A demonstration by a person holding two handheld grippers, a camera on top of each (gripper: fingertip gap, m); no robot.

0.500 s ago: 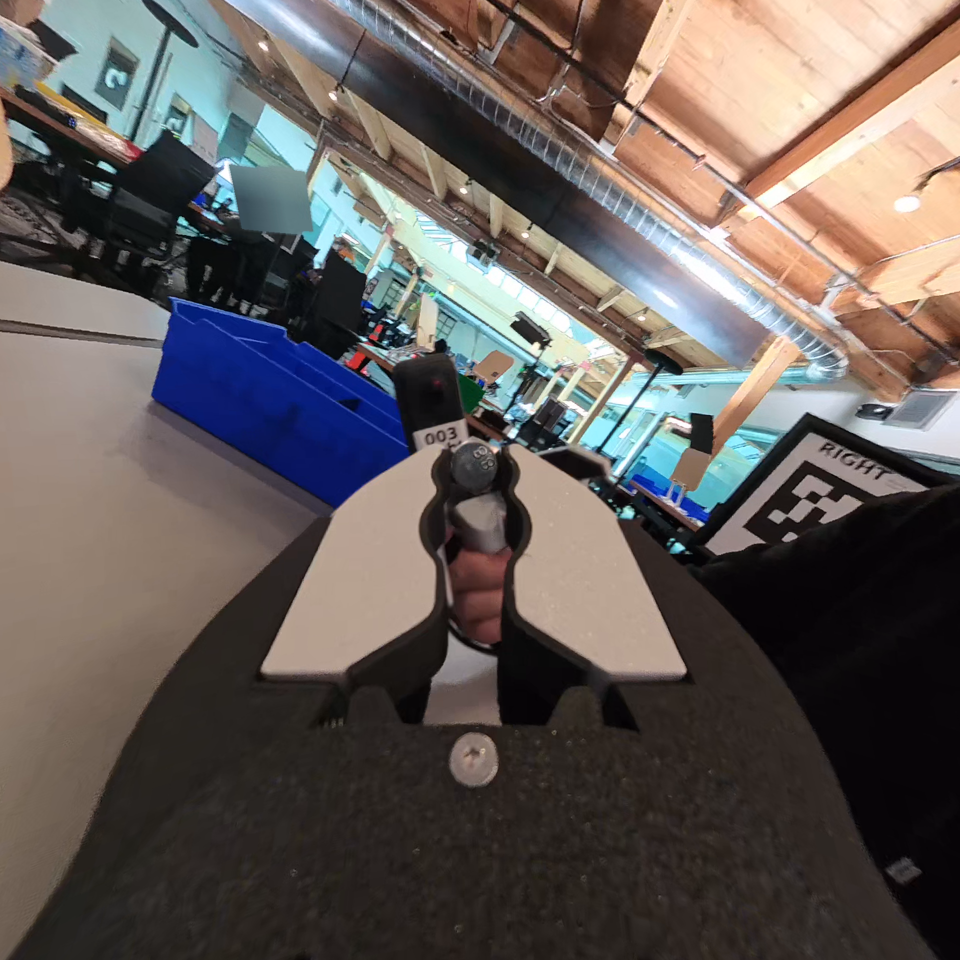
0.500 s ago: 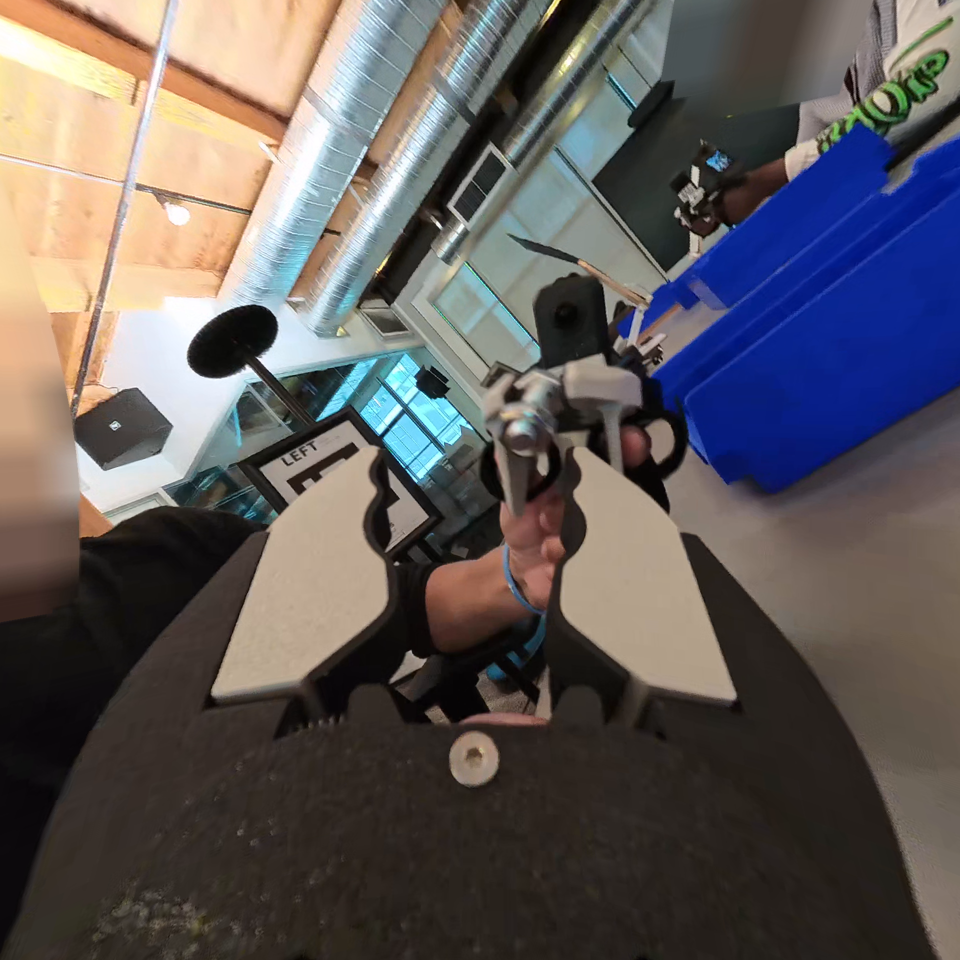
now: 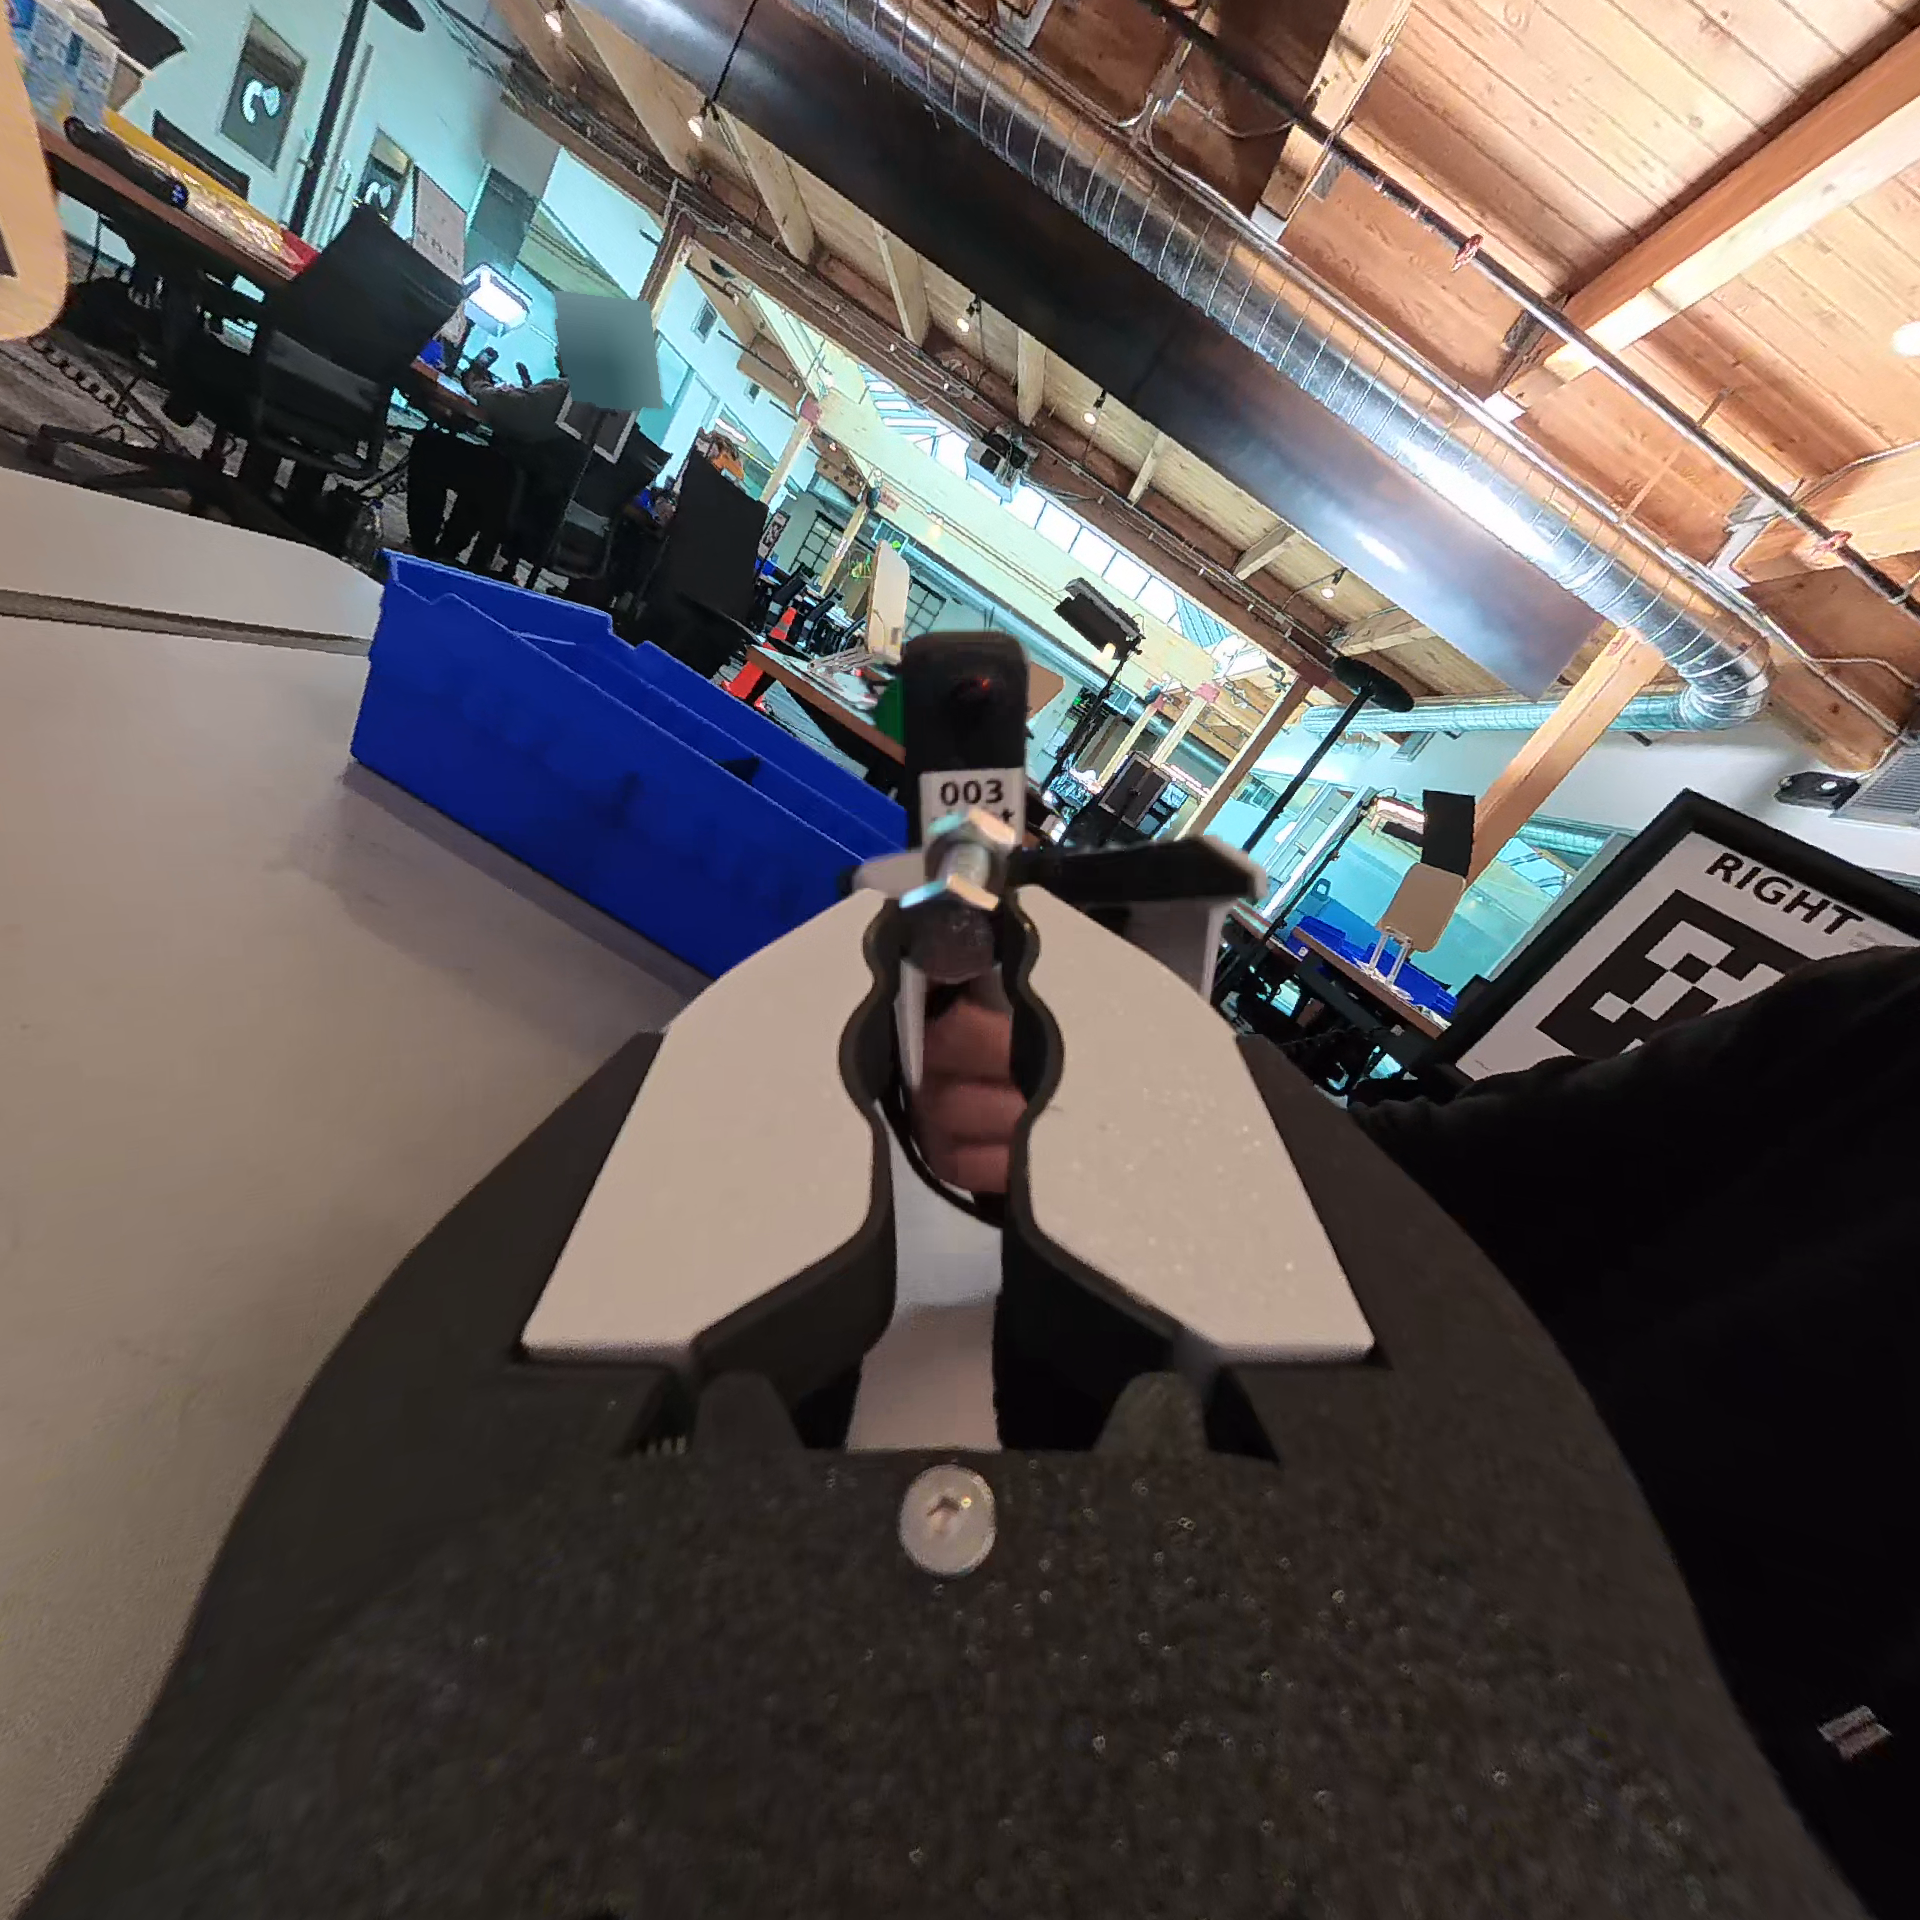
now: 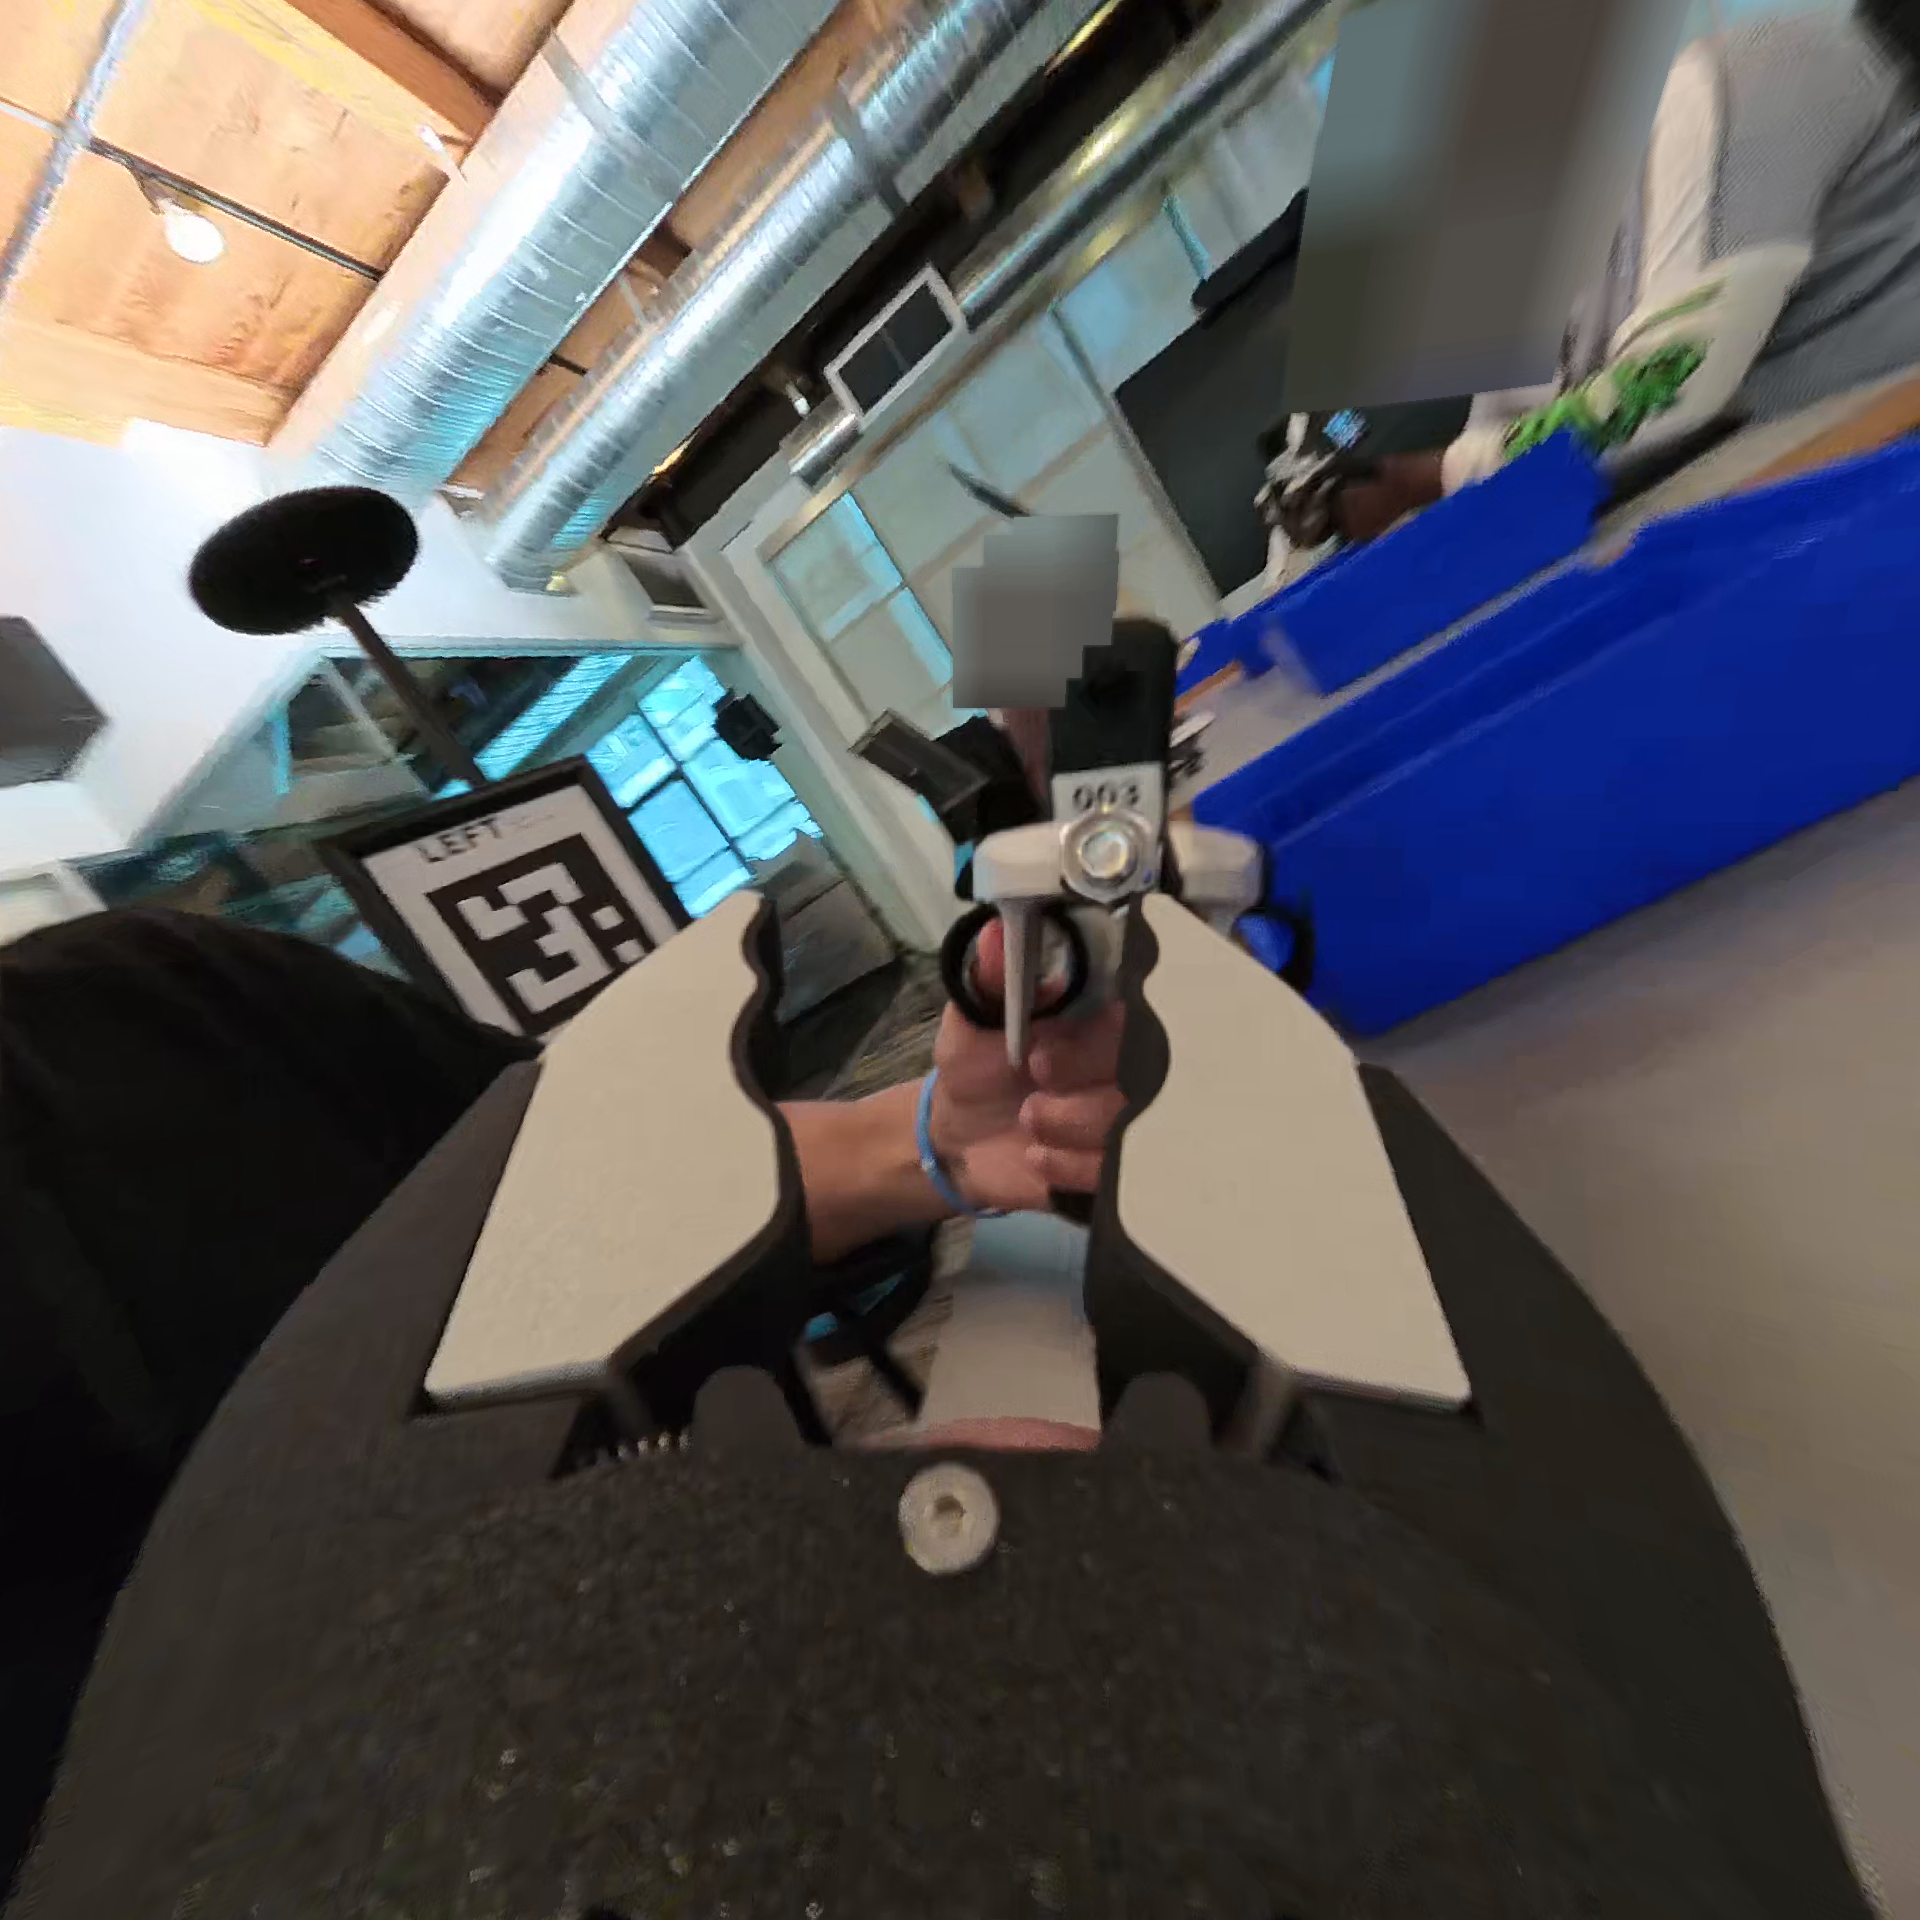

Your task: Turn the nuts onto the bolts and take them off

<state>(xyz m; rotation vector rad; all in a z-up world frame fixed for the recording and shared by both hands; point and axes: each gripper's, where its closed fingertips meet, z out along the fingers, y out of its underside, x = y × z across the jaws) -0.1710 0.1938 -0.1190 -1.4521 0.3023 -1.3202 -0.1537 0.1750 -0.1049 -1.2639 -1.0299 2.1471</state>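
Grey table behind; silver threaded bolt, nut on, in clamped left claw; right claw spread.

The bolt is silver metal, held up in the air between the tips of the left gripper, which is closed on its round head. Its threaded shaft points away from this gripper and a little upward. The nut — silver, six-sided — sits on the far end of the shaft. In the right wrist view the nut faces the camera, with the end of the shaft in its centre.
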